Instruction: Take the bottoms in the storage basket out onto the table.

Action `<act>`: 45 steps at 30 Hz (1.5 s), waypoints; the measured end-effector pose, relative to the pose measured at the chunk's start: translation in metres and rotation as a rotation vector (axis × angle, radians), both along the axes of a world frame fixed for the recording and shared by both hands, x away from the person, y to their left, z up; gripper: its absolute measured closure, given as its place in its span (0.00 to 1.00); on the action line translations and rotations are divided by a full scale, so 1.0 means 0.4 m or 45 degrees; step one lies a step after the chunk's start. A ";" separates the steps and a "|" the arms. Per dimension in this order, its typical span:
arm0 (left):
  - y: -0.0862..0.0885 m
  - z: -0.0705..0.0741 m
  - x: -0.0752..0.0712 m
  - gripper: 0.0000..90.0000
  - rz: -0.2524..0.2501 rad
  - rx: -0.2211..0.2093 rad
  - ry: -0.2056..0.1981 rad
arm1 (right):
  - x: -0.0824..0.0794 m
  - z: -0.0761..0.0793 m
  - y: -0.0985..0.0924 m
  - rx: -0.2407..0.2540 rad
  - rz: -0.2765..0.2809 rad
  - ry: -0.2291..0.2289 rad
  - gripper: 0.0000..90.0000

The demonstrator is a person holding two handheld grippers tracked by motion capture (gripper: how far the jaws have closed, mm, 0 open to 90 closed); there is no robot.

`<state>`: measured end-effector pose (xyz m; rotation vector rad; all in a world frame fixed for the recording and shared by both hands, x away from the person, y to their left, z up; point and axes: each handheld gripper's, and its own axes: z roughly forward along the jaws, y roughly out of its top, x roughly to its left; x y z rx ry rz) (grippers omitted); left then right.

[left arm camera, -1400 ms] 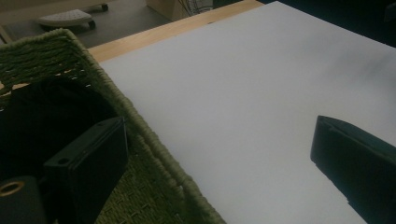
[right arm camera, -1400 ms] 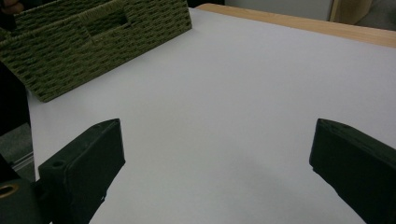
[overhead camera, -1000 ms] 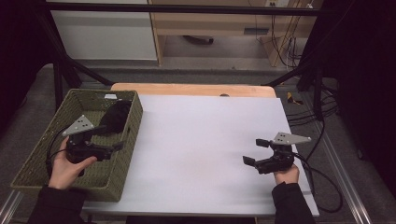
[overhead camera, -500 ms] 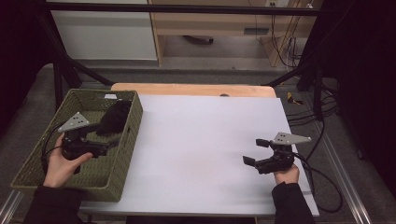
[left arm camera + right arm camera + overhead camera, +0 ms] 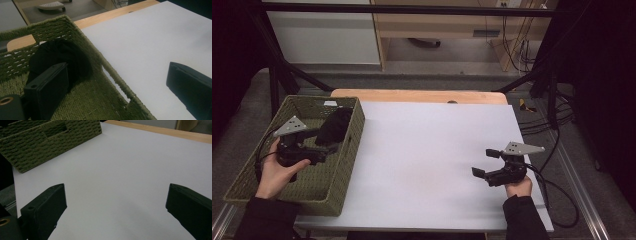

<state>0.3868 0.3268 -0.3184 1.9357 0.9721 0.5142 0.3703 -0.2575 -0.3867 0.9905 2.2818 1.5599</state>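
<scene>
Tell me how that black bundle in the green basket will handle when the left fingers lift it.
The black bundle looks like soft cloth, slumped against the wall of the basket, so it will probably sag and drape rather than hold shape. It seems light for its bulk. Its matte, creased surface suggests it is neither slippery nor fragile. The left gripper is open beside it.

We note a white table surface (image 5: 427, 150) with a strip of bare wood (image 5: 412, 96) along its far edge. Beyond the strip stands a pale cabinet (image 5: 324, 35). Dark cables (image 5: 517, 45) hang at the far right. A small object (image 5: 525, 104), possibly yellow, lies beside the table.
</scene>
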 end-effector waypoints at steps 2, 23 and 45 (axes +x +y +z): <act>-0.004 0.002 0.005 0.04 -0.003 0.000 -0.003 | 0.000 0.000 0.000 -0.002 0.001 0.001 0.04; 0.001 0.081 0.004 0.04 0.021 0.059 -0.023 | 0.000 0.000 0.001 -0.002 0.001 0.003 0.04; 0.010 0.106 0.100 0.04 0.142 0.091 0.035 | 0.000 0.000 0.001 -0.006 0.001 0.000 0.04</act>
